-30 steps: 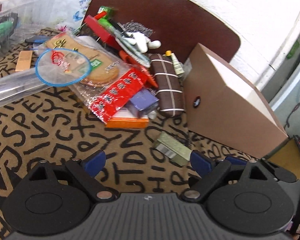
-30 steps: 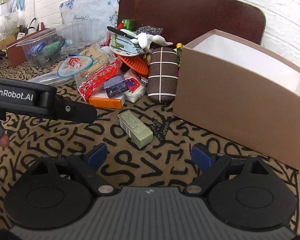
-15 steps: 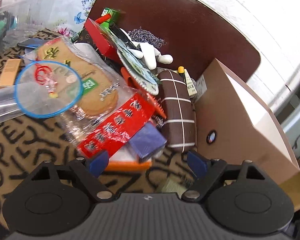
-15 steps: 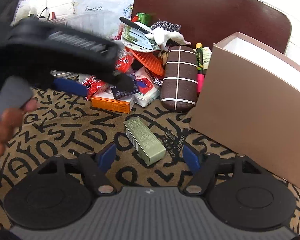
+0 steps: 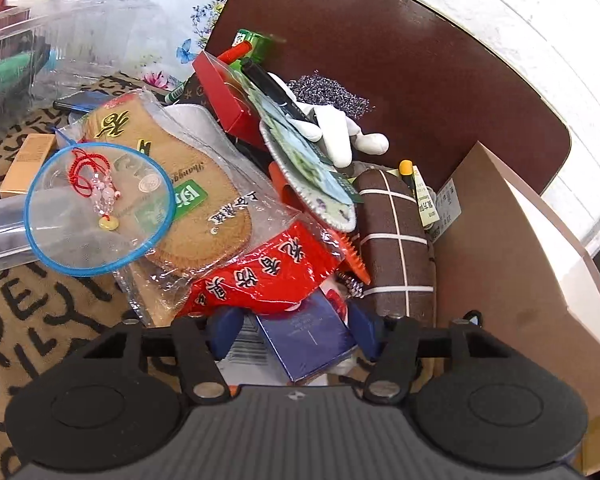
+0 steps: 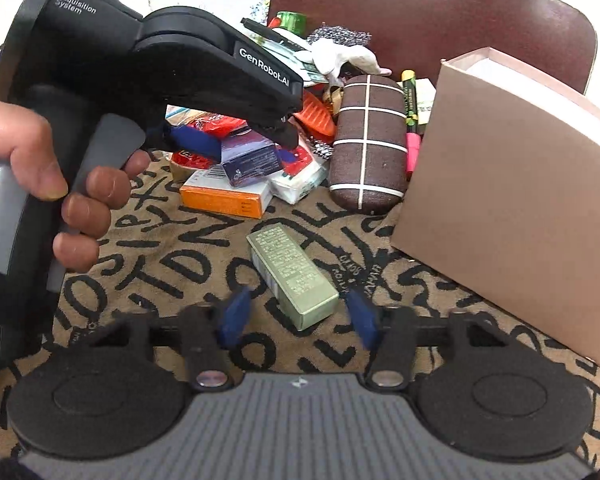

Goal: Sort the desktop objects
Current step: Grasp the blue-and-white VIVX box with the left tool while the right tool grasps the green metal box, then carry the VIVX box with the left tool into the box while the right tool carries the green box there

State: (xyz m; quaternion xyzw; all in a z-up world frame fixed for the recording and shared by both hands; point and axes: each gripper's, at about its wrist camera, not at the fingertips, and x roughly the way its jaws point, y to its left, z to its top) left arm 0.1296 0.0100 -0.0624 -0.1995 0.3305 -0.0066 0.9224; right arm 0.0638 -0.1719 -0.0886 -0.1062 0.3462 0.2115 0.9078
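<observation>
Two grippers closing: the left gripper (image 5: 296,330) straddles the purple box (image 5: 310,340), the right gripper (image 6: 298,318) straddles the green box (image 6: 294,274), lying diagonally toward the cardboard box (image 6: 512,208).

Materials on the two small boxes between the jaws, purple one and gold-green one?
Purple box: looks like glossy printed carton; crisp folded edges, sheen. Gold-green box: likely carton with metallic foil finish, possibly tin; brushed glint, fine print. Left gripper and right gripper closing around them.
</observation>
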